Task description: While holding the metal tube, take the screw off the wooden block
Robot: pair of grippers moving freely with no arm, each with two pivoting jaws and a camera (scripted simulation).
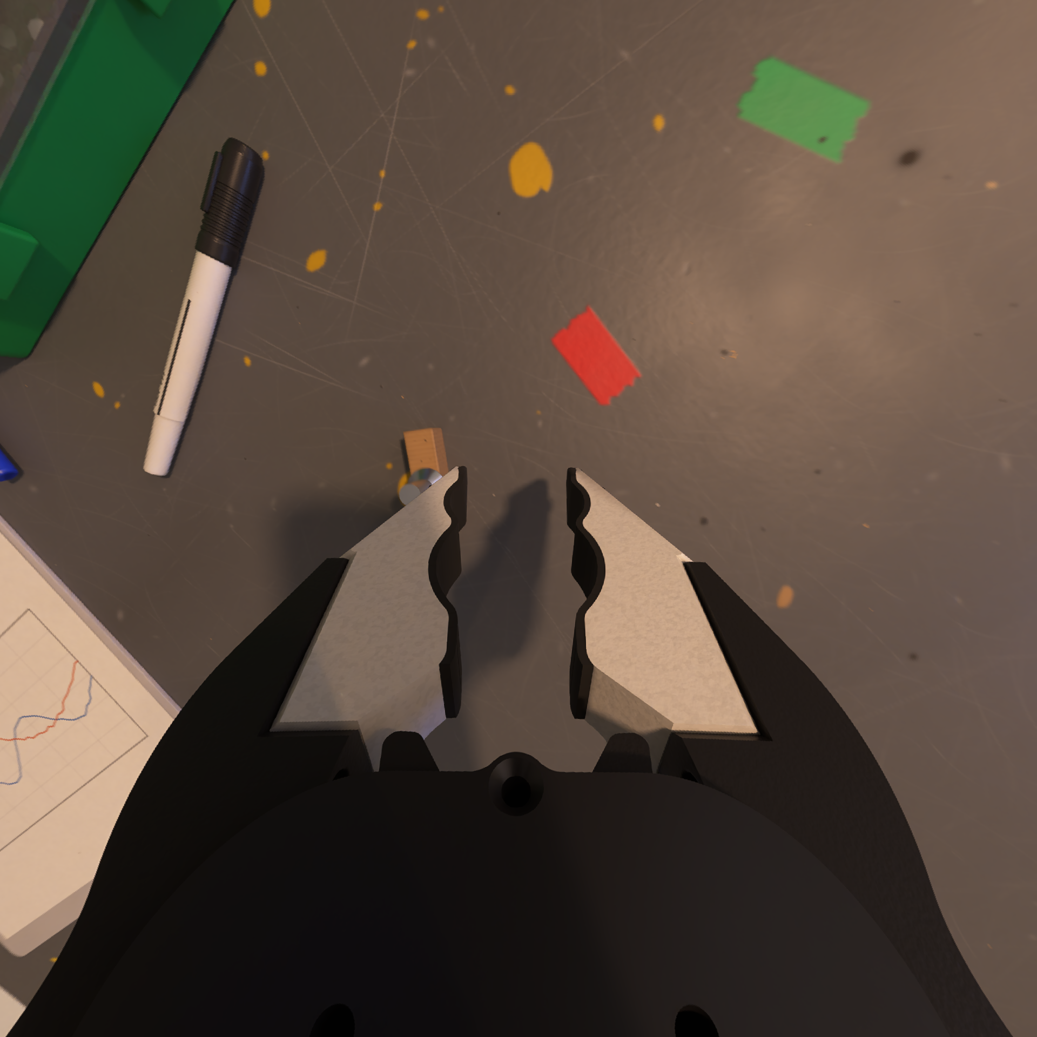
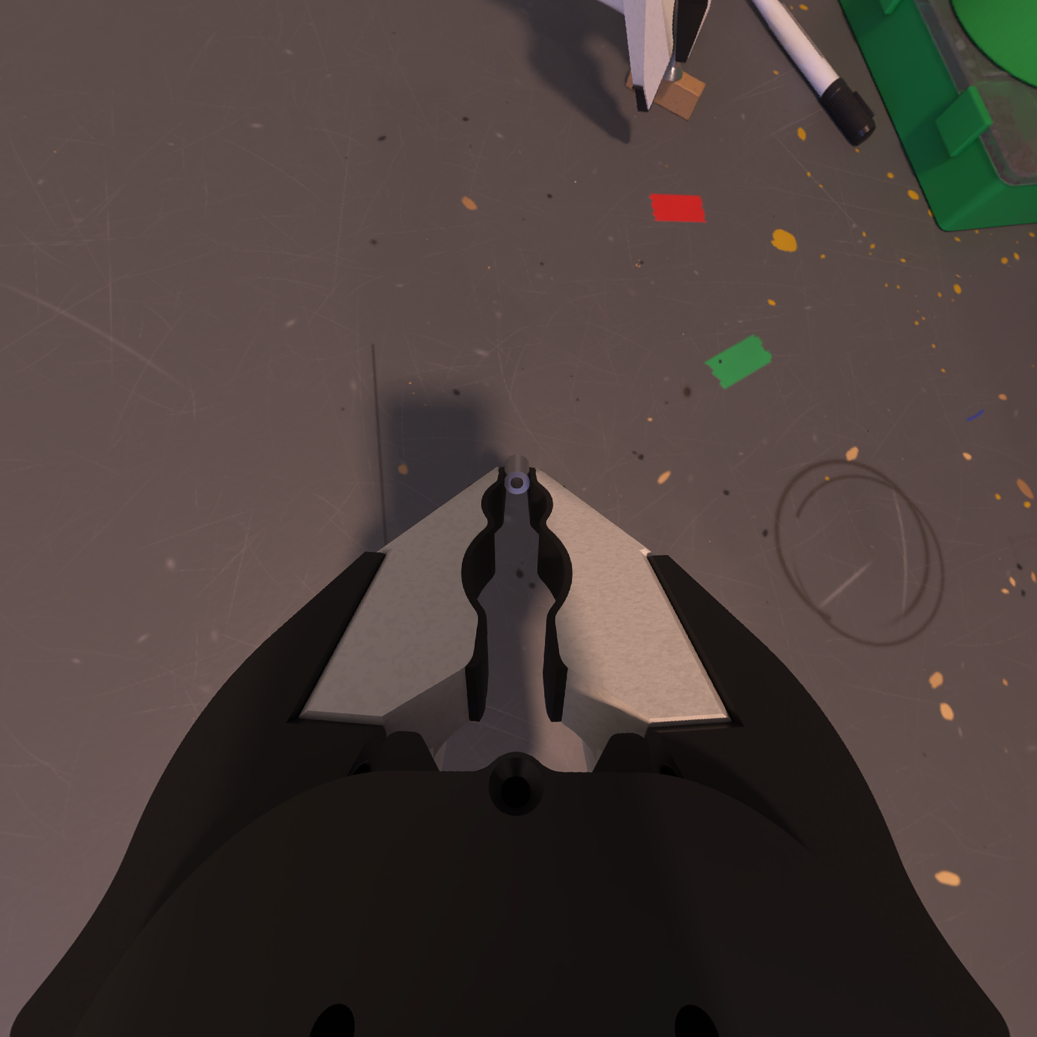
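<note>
A small wooden block (image 1: 426,449) lies on the grey table with a silver screw (image 1: 418,485) sticking out of its near end. My left gripper (image 1: 515,477) is open and empty. Its left fingertip (image 1: 457,488) is right beside the screw, which lies outside the gap. My right gripper (image 2: 517,477) is shut on the metal tube (image 2: 517,482), seen end-on at the fingertips, above the table. In the right wrist view the left gripper (image 2: 665,73) shows far off at the top, over the block (image 2: 682,95) and screw (image 2: 672,72).
A black-capped white marker (image 1: 196,314) lies left of the block, with a green bin (image 1: 84,140) beyond it. A sheet with a graph (image 1: 56,701) is at the near left. Red tape (image 1: 596,354) and green tape (image 1: 802,109) are stuck flat on the table.
</note>
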